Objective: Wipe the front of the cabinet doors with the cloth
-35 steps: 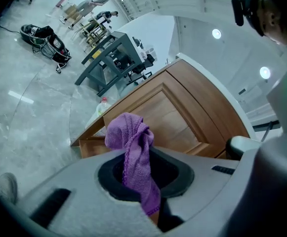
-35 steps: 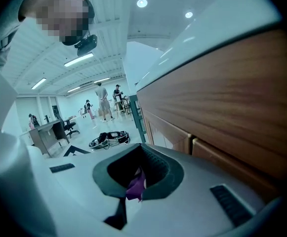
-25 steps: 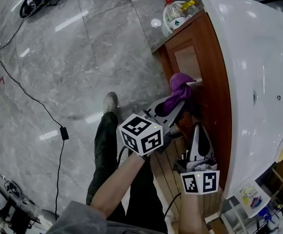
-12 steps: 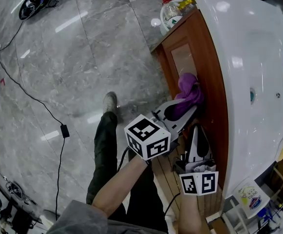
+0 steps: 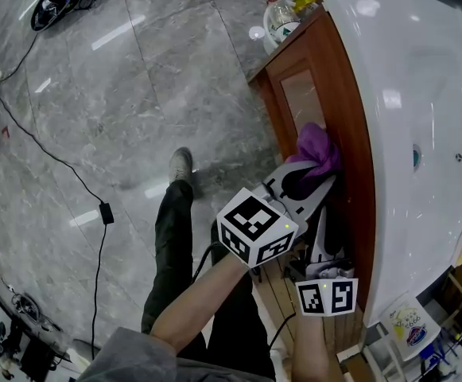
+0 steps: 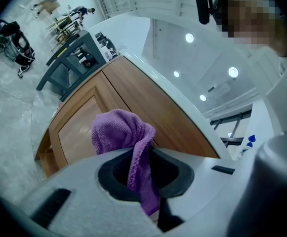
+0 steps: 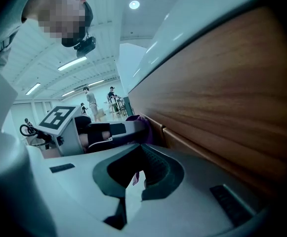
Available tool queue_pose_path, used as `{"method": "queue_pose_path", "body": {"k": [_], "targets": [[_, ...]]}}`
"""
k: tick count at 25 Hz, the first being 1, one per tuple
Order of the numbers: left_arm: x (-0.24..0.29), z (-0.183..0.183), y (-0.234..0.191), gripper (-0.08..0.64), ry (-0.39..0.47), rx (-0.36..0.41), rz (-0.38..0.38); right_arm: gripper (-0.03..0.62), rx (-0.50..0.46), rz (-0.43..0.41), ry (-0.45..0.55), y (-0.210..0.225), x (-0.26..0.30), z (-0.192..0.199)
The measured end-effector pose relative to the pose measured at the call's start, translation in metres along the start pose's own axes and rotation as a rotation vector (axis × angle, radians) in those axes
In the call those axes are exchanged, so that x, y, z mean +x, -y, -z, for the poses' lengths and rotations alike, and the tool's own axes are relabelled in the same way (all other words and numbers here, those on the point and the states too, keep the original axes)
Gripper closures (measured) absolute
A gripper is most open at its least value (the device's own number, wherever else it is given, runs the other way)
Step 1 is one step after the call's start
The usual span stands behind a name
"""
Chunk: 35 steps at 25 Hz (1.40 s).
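Note:
In the head view my left gripper (image 5: 313, 173) presses a purple cloth (image 5: 320, 149) against the brown wooden cabinet door (image 5: 300, 100), just under the white basin's rim. The left gripper view shows its jaws (image 6: 143, 168) shut on the cloth (image 6: 119, 131), which bunches above them in front of the panelled door (image 6: 76, 127). My right gripper (image 5: 326, 217) sits close beside the left one, nearer to me, pointing at the cabinet front. In the right gripper view its jaws (image 7: 136, 174) are shut with nothing held, next to the wood front (image 7: 217, 107).
A white basin (image 5: 409, 126) overhangs the cabinet on the right. Plastic bottles (image 5: 285, 18) stand on the floor at the cabinet's far end. A black cable (image 5: 95, 205) runs across the grey marble floor. The person's leg and shoe (image 5: 181, 167) are just left of the grippers.
My left gripper has slid the cloth across the door, rightward in the head view, closer to the basin's rim. The right gripper has stayed put.

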<state>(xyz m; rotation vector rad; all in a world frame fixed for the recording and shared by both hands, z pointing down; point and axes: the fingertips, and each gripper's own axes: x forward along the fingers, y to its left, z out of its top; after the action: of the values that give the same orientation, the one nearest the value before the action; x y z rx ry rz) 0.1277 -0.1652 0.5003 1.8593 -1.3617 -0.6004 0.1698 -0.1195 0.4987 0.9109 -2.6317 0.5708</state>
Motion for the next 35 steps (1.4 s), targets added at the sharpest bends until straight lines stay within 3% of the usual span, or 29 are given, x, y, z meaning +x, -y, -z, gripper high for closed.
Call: {"method": "queue_pose_path", "body": {"k": [17, 35], "targets": [[0.013, 0.021, -0.043, 0.52, -0.057, -0.102, -0.067, 0.583, 0.005, 0.018, -0.021, 0.002, 0.014, 0.007], [0.018, 0.057, -0.092, 0.52, -0.155, -0.103, -0.13, 0.583, 0.005, 0.035, -0.017, 0.001, 0.023, 0.01]]}}
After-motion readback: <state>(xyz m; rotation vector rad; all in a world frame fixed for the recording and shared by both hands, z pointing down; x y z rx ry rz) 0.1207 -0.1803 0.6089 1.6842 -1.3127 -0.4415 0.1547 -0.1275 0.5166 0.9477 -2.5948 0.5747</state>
